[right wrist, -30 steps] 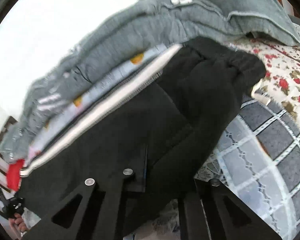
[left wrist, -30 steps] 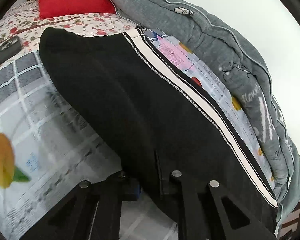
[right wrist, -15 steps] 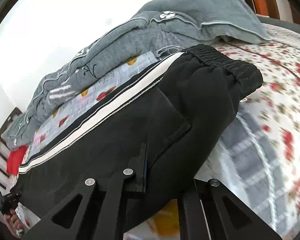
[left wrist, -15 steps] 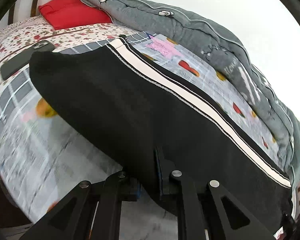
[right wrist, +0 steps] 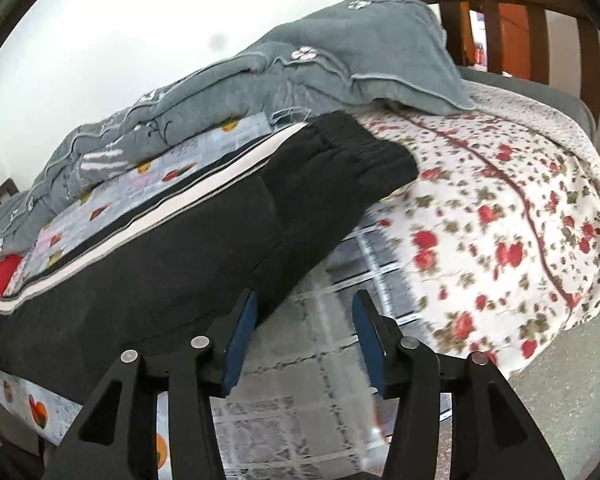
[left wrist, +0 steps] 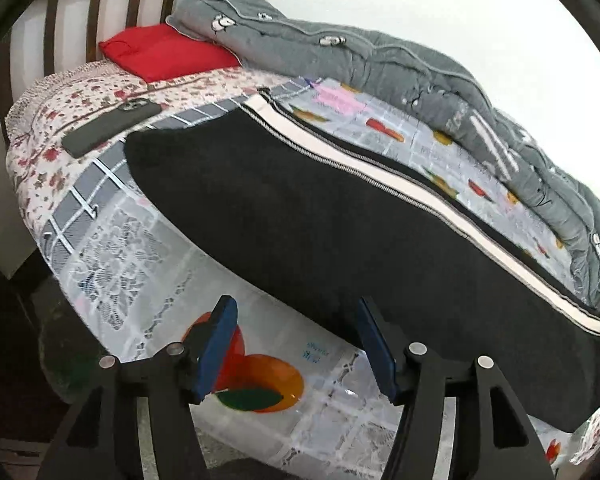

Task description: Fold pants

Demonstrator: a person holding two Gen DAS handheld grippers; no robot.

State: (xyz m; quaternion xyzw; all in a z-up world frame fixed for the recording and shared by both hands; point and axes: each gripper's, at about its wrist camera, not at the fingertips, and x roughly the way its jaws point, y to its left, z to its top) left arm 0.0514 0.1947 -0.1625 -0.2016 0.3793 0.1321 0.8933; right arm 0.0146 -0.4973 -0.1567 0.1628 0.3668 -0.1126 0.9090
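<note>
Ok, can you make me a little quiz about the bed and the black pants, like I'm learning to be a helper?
1. True or false: the black pants lie flat on the bed.
2. What dark thing lies on the flowery sheet near the red pillow? A) phone B) shoe C) book
3. Fill in: the stripe down the pants' side is ____.

Key: 1 true. 2 A, the phone. 3 white.
</note>
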